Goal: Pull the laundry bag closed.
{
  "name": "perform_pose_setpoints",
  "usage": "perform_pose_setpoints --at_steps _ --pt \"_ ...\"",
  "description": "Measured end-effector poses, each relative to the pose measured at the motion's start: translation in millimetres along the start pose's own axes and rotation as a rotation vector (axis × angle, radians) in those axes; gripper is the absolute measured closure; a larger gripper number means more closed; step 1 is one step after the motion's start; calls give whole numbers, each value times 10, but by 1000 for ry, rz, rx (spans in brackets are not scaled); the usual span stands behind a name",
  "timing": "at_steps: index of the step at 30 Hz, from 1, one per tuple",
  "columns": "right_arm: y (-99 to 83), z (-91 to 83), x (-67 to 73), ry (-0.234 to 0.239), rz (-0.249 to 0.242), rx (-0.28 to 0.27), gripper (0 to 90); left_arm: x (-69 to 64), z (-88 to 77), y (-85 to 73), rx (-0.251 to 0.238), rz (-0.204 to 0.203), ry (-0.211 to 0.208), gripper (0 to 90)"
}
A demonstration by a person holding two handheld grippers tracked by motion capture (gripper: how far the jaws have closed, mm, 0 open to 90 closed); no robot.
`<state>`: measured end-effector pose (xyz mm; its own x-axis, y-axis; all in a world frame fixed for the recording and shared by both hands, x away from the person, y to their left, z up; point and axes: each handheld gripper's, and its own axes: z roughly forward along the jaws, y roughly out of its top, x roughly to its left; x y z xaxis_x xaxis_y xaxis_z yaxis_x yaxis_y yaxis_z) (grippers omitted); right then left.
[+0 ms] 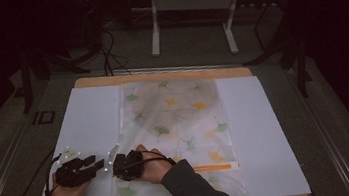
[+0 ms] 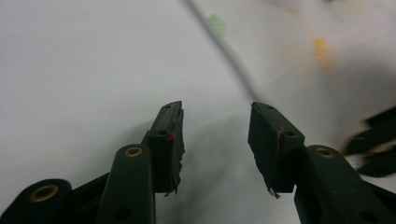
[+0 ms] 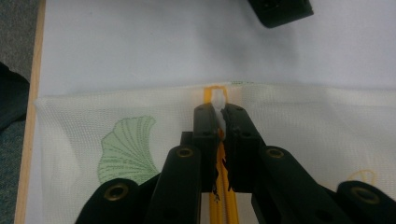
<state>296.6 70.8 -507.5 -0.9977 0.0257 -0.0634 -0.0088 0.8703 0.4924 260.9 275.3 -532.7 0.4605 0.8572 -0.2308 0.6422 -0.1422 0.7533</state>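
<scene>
High view: mesh pouch (image 1: 173,128) lay flat on a white sheet (image 1: 262,132) on the surface (image 1: 159,75), long side running away from the person. Translucent white, printed with green and yellow ginkgo leaves, orange zipper (image 1: 216,167) across its near end. Both hands sat at the pouch's near-left corner. Left tongs (image 1: 101,163) were just off the pouch's left edge, over the sheet. Right tongs (image 1: 116,164) were on the pouch corner, the right forearm crossing over the pouch's near end. Dim lighting; jaw detail unreadable here, and the sleeve hid part of the near edge.

Left gripper view: left tongs (image 2: 215,140) were spread, nothing between the pads, only sheet under them. The pouch edge ran diagonally past the tips, blurred. Black parts of the other gripper were cut off at the right border.

Right gripper view: right tongs (image 3: 219,122) were pressed together, pinching the white zipper pull (image 3: 218,100) at the end of the orange zipper, right at the pouch's edge. Fine mesh weave and one green leaf print were clear. The jaws hid the pull's lower part. A black block at top was cut off.
</scene>
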Motion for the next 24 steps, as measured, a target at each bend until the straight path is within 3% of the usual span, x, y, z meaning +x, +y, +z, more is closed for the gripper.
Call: perform_pose_setpoints --at_steps 13,24 --pt "-34 -20 -2 -5 13 -25 842 -162 -149 -108 20 -83 -73 555" --pt "-36 -40 -5 -11 9 -33 842 -288 -153 -178 67 -81 -133 540"
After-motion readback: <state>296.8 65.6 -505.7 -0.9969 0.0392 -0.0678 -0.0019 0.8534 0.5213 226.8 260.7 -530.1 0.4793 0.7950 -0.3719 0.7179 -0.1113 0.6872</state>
